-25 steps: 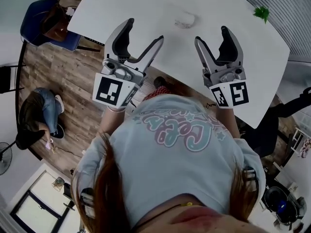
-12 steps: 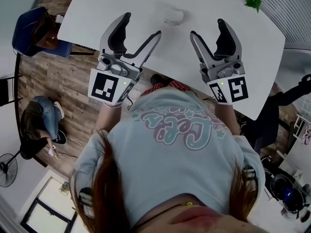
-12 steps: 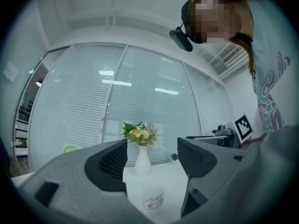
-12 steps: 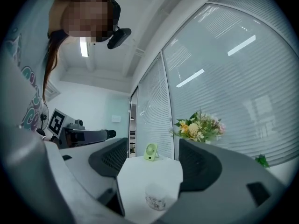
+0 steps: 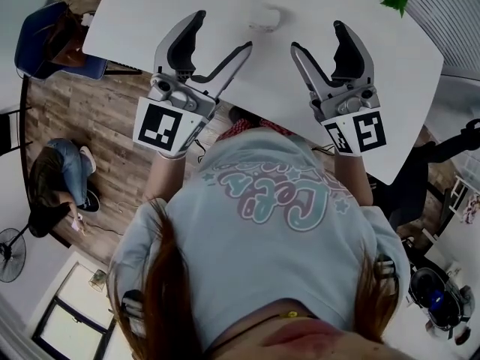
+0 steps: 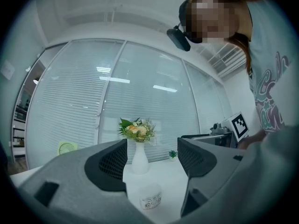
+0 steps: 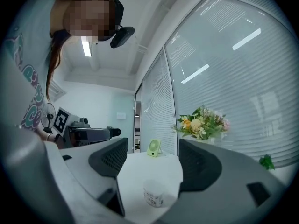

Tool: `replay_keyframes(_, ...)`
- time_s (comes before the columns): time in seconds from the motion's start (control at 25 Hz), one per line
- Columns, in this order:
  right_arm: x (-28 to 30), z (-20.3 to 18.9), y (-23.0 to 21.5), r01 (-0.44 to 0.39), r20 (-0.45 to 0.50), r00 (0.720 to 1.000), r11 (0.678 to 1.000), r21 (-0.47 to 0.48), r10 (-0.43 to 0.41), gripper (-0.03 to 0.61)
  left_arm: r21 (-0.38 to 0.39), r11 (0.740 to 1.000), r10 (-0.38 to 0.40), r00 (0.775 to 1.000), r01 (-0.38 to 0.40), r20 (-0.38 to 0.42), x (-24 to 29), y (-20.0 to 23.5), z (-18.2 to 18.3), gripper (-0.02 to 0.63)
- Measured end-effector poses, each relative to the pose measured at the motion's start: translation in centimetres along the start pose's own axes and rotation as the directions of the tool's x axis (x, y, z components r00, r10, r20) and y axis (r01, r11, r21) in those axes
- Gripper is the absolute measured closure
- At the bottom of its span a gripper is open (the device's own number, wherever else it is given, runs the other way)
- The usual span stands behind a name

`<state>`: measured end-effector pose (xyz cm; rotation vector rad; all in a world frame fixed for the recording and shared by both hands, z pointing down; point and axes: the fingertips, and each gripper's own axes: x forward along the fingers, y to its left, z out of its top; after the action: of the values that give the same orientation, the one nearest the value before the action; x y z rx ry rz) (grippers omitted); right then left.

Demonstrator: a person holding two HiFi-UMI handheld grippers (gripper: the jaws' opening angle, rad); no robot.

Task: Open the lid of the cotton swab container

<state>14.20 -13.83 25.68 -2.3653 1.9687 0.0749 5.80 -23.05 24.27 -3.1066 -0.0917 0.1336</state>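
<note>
Cotton swab container (image 5: 264, 19) is standing on the desk (image 5: 150, 6), ahead of both sets of jaws and touching neither. Left gripper (image 5: 221, 34) and right gripper (image 5: 318, 39) are gaping wide, empty. Risk: the light tub is probably going to tip or skid if the lid is pried while the body is unheld.

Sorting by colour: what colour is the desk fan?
The desk fan is light green; right gripper view.

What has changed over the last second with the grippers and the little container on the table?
Very little. The left gripper and right gripper have crept slightly forward over the table toward the container. Nothing was grasped or released. Both stay open and empty, and the container sits untouched.
</note>
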Motion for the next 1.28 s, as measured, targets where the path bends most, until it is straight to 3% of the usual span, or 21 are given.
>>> replay_keyframes(0.24, 1.4, -3.2, -1.9, -0.044, -0.068, 0.997, 0.999, -0.016, 0.043, 0.247, 0.013, 1.0, 0.02, 0.995, -0.019, -0.1, 2.1, 1.5, -3.6, 0.305)
replay_keyframes(0.76, 4.2, -10.5, -3.0, -0.14, -0.224, 0.967, 0.988, -0.058, 0.124, 0.247, 0.016, 0.999, -0.026, 0.978, 0.03, -0.207, 4.3, 3.1, -10.1, 0.305)
replay_keyframes(1.28, 6.7, -16.8, -3.5, -0.246, -0.359, 0.909, 0.968, -0.055, 0.211, 0.247, 0.033, 0.988, -0.134, 0.942, 0.151, -0.309, 6.8, 4.0, -16.2, 0.305)
